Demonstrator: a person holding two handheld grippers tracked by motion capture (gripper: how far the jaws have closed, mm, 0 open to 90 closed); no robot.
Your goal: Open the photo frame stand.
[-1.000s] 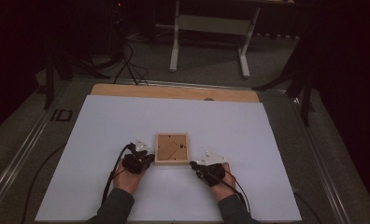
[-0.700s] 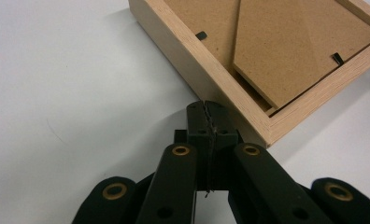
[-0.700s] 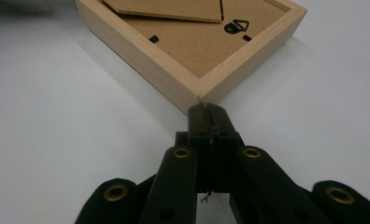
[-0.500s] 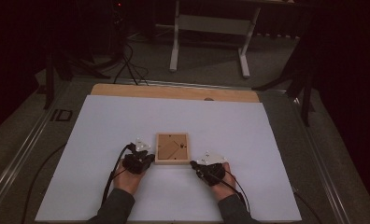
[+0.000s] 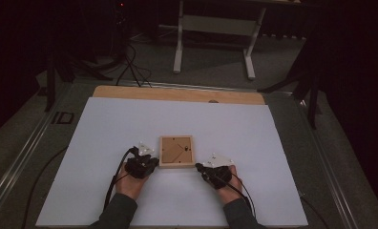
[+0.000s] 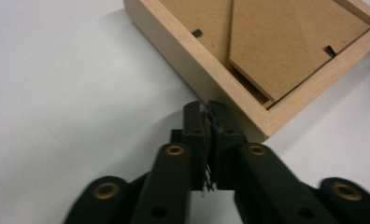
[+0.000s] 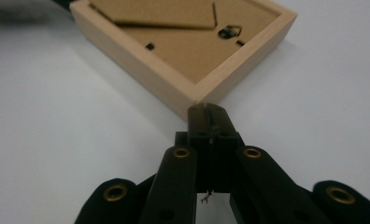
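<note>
A square wooden picture frame (image 5: 176, 150) lies back side up on the white sheet, with its brown backing board and small clips showing. My left gripper (image 5: 153, 162) rests at the frame's near left corner, and my right gripper (image 5: 199, 167) at its near right corner. In the left gripper view the jaws (image 6: 209, 110) stand almost together, tips against the frame's (image 6: 248, 46) side; they have just been opening slightly, with nothing between them. In the right gripper view the gripper (image 7: 208, 112) is shut and empty, its tips at the frame's (image 7: 183, 51) corner.
The white sheet (image 5: 130, 124) covers a wooden table whose bare far edge (image 5: 177, 94) shows. Beyond it stand a white stand's legs (image 5: 213, 28) and cables (image 5: 127, 62) on the dark floor. A black cable (image 5: 111, 188) trails from each gripper toward the person.
</note>
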